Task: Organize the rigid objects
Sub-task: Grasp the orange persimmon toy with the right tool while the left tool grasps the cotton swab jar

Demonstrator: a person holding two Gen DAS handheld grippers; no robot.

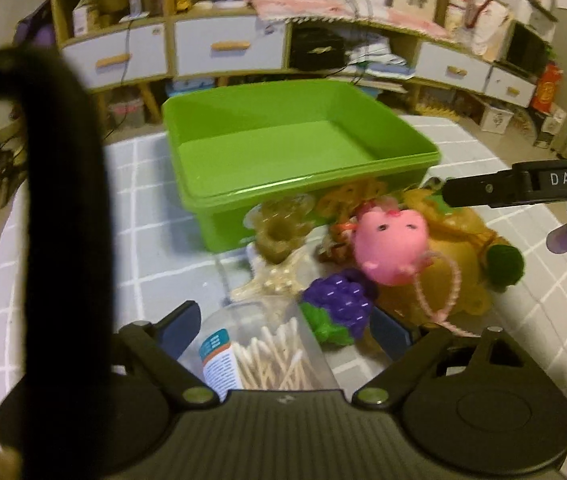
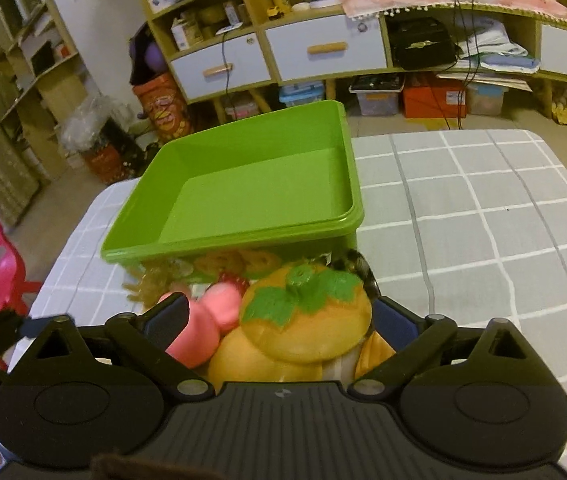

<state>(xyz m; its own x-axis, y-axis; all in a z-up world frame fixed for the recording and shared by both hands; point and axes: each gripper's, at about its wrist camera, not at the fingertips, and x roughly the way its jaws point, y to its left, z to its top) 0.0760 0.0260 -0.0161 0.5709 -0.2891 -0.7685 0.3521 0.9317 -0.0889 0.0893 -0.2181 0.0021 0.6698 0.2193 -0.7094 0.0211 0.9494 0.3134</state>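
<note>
Black right gripper (image 1: 449, 194) marked "DAS", spread wide above persimmon toy (image 2: 307, 316); left gripper (image 1: 285, 324) wide around cotton-swab box (image 1: 263, 352).

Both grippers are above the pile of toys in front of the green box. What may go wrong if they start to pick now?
1. The pink toy has a bead loop lying over the orange persimmon toy; lifting one may drag the other.
2. The toys press against the green box, so a push may shift it.
3. The cotton swab box beside the purple grapes may get knocked.
</note>
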